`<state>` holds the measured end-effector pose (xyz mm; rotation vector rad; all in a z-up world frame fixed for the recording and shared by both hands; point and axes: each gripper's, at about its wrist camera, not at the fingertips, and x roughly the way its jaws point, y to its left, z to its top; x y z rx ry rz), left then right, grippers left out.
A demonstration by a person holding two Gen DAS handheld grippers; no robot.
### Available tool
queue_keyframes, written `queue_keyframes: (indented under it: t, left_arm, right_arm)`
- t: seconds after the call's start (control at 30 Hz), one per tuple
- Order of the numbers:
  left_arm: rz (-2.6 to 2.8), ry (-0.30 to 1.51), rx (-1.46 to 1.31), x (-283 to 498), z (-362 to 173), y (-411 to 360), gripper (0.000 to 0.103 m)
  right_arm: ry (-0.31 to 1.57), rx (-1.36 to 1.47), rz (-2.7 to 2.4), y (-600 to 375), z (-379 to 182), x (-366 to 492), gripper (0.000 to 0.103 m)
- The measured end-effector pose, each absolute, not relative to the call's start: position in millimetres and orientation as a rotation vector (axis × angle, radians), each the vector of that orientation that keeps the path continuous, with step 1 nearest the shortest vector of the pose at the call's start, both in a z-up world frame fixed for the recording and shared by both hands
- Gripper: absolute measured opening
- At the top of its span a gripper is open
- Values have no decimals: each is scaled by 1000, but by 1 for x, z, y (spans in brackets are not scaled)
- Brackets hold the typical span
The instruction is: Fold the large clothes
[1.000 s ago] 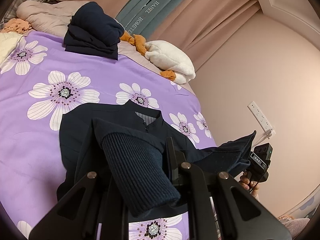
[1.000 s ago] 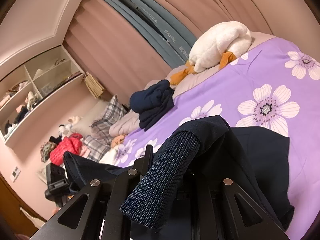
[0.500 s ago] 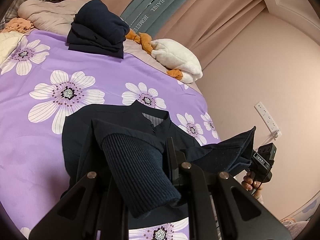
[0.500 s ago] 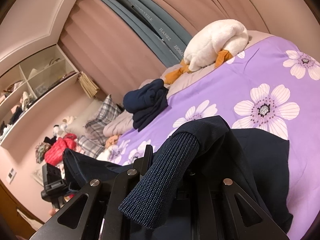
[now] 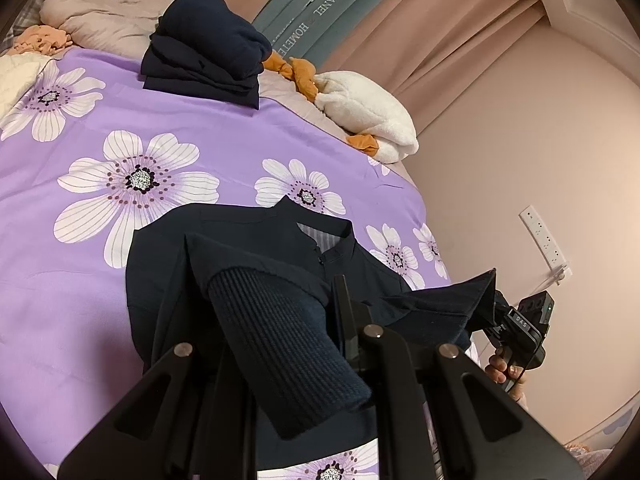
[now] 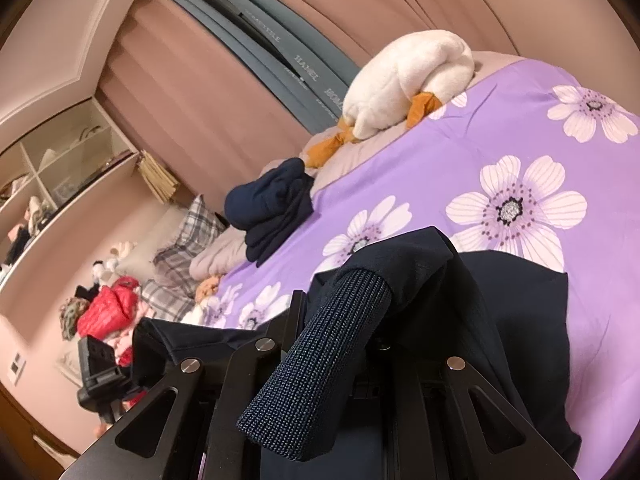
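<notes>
- We read "HOMETELE" and "HANEL" on the grey-blue curtain band [image 5: 316,20].
- The other tool's body reads "DAS" (small white letters).
- Our left gripper [image 5: 280,360] and right gripper [image 6: 332,360] are each clamped on the navy jacket [image 5: 256,248], which lies on the purple floral bedspread [image 5: 80,280].

A dark navy jacket [image 5: 256,248] with a stand-up collar and striped lining is spread on the purple flowered bedspread [image 5: 120,120], collar toward the far side. Its lower part is lifted off the bed, and a ribbed knit cuff [image 5: 288,344] is draped forward over it. In the right wrist view, the other ribbed cuff [image 6: 320,356] hangs down likewise.
</notes>
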<state>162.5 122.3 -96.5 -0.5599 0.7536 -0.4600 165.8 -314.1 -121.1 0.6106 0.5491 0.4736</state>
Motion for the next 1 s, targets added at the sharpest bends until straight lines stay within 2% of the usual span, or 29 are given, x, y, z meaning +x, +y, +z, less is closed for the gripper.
queue_keyframes:
  t: [1.0]
  left_arm:
    - [-417,884,-603,217,-145,117,15]
  right_arm:
    - [673,681,374,-325,-164,200,18]
